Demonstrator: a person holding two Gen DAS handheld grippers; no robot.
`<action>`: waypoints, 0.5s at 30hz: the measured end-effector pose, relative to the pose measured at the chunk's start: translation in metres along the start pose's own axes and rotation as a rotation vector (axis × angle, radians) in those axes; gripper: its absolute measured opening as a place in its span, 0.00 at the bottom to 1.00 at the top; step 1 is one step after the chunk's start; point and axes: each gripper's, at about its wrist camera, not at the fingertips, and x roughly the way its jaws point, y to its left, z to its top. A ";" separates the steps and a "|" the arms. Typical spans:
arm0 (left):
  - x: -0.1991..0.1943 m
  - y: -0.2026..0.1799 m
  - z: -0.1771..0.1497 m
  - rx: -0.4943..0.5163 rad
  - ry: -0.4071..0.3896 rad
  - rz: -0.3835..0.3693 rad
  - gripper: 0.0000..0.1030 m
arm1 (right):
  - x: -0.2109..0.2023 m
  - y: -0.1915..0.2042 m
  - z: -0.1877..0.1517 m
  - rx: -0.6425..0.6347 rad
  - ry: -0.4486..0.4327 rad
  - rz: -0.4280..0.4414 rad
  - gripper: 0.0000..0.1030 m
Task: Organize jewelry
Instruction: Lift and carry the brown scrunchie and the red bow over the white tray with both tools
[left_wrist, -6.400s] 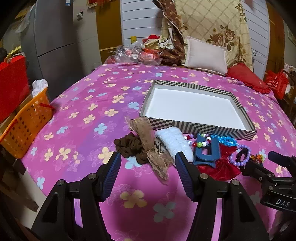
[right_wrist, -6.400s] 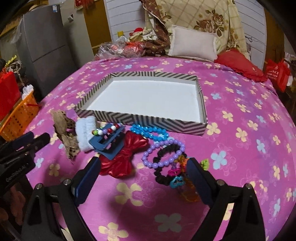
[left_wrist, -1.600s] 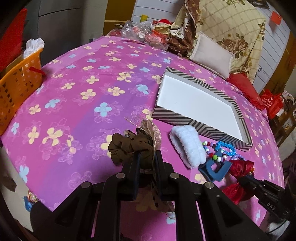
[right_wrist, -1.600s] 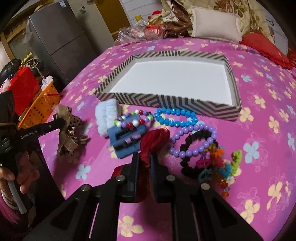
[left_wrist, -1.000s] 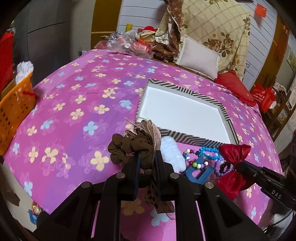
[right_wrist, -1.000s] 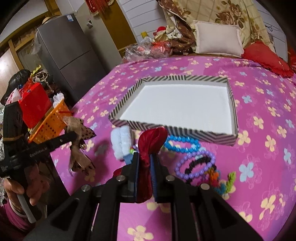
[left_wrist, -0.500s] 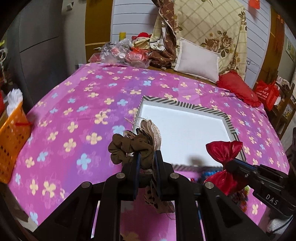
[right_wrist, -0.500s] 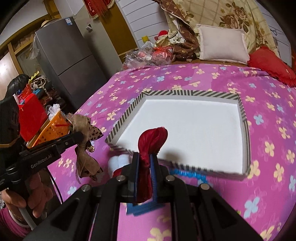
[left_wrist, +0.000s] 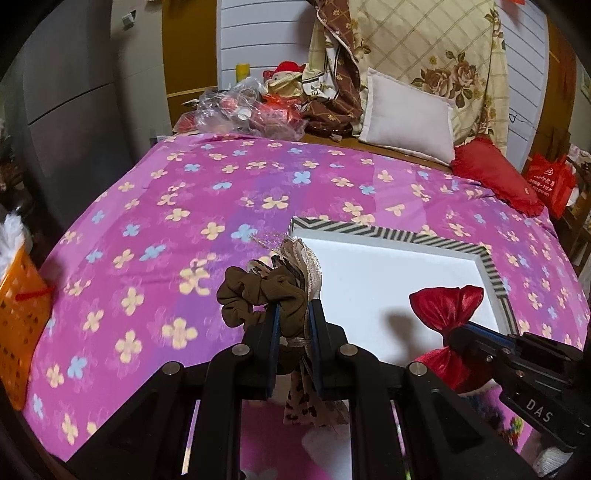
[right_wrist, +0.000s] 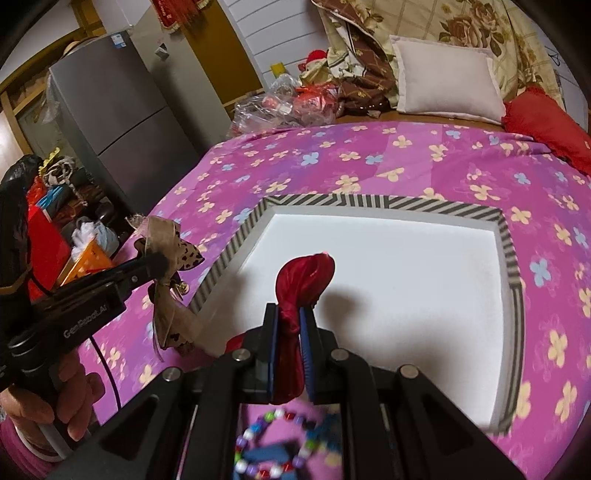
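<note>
Left tongs (left_wrist: 292, 314) clamped on brown scrunchie (left_wrist: 255, 295) and beige ribbon bow (right_wrist: 166, 258), above striped tray's (left_wrist: 388, 230) left edge; right tongs (right_wrist: 289, 321) clamped on red satin bow (right_wrist: 304, 275), over tray's white floor | pink flowered bed (left_wrist: 184, 206) beneath

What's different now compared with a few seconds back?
The left gripper closed on the brown scrunchie and bow, the right gripper on the red bow; both were lifted off the bedspread and carried over the striped box. The box is unmoved, still empty.
</note>
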 end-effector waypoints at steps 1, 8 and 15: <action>0.006 -0.001 0.004 0.005 0.001 0.006 0.17 | 0.005 -0.002 0.005 0.003 0.002 -0.001 0.11; 0.049 -0.004 0.024 0.024 0.040 0.037 0.17 | 0.044 -0.020 0.037 0.030 0.028 -0.004 0.11; 0.089 -0.008 0.037 0.021 0.084 0.049 0.17 | 0.087 -0.034 0.058 0.078 0.073 -0.006 0.11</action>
